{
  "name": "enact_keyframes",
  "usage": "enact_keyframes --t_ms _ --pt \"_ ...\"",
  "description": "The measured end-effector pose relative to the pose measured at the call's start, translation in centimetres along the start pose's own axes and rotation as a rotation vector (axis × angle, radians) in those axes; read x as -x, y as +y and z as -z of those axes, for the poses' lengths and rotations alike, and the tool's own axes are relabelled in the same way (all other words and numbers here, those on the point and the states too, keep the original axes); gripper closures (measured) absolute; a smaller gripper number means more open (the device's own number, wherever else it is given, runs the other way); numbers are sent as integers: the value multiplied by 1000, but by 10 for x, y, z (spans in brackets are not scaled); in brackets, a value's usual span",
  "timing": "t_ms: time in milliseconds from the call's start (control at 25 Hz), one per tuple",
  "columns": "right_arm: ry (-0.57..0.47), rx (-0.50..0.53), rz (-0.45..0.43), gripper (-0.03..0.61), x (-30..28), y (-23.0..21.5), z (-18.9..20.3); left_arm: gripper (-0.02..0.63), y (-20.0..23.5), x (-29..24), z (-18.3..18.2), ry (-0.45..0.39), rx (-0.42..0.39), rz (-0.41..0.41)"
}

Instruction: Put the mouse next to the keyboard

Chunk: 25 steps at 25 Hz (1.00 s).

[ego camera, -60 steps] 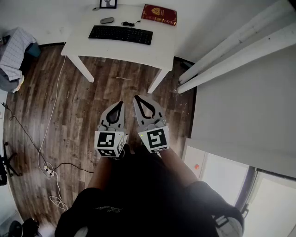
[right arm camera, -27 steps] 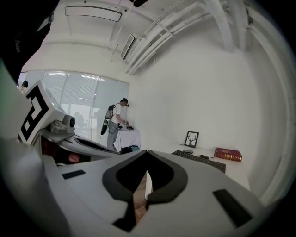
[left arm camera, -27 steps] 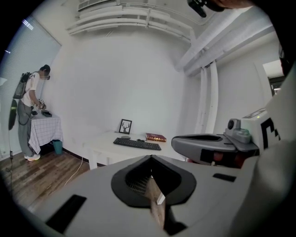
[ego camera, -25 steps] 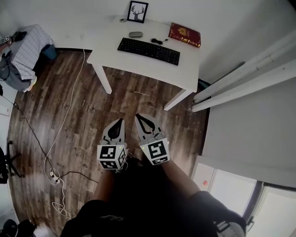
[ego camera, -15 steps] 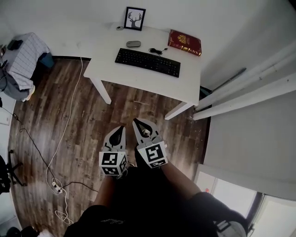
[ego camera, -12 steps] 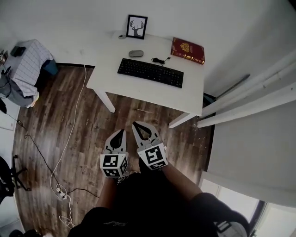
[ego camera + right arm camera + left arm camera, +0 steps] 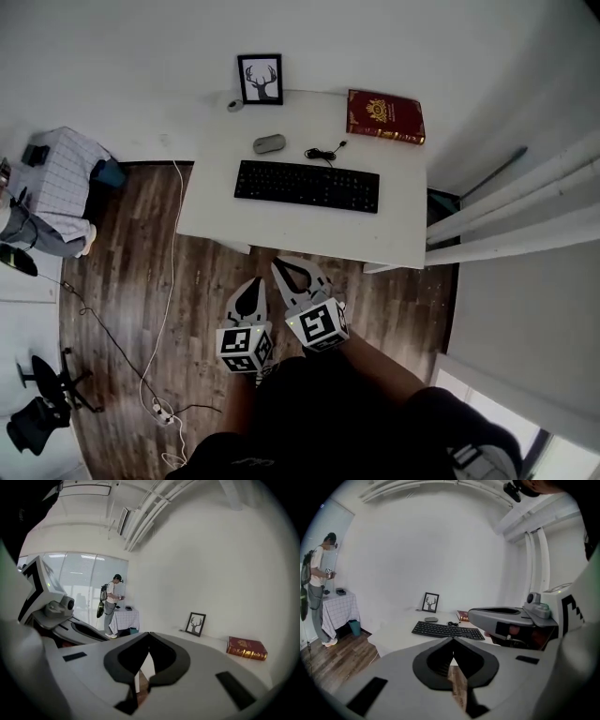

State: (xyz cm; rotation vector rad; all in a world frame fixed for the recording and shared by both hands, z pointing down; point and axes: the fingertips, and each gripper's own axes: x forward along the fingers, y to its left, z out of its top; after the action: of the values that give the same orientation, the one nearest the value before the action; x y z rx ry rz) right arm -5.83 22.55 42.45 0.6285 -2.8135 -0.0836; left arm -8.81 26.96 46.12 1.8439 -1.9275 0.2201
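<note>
A grey mouse (image 7: 269,143) lies on the white table (image 7: 403,225), just behind the left end of the black keyboard (image 7: 307,186). In the left gripper view the keyboard (image 7: 447,630) and the mouse (image 7: 431,619) show far ahead. Both grippers hang side by side over the wooden floor, short of the table's front edge. My left gripper (image 7: 250,288) is shut and empty. My right gripper (image 7: 287,266) is shut and empty too, its tips near the table edge.
A red book (image 7: 385,115) lies at the table's back right, a framed deer picture (image 7: 260,79) at the back, a coiled black cable (image 7: 324,152) behind the keyboard. A cloth-covered side table (image 7: 61,173) stands left. Cables trail on the floor (image 7: 169,281). A person (image 7: 318,588) stands far left.
The table with keyboard and mouse has come closer and lower in the head view as the person walks up. Both grippers stay shut, side by side.
</note>
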Motion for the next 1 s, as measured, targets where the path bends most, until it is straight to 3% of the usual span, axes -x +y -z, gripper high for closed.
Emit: enact_keyframes --t_ms 240,480,760,1000 --pt "25 -23 15 558 -15 -45 16 611 -9 -49 -6 54 -25 30" --pt "51 -19 93 558 -33 -93 25 612 -11 -87 -16 91 -37 75" --pt "112 -32 111 558 -80 -123 45 612 14 -153 -29 106 -31 132" --pt "149 -19 154 558 -152 -164 23 611 52 -221 -73 142 -101 229"
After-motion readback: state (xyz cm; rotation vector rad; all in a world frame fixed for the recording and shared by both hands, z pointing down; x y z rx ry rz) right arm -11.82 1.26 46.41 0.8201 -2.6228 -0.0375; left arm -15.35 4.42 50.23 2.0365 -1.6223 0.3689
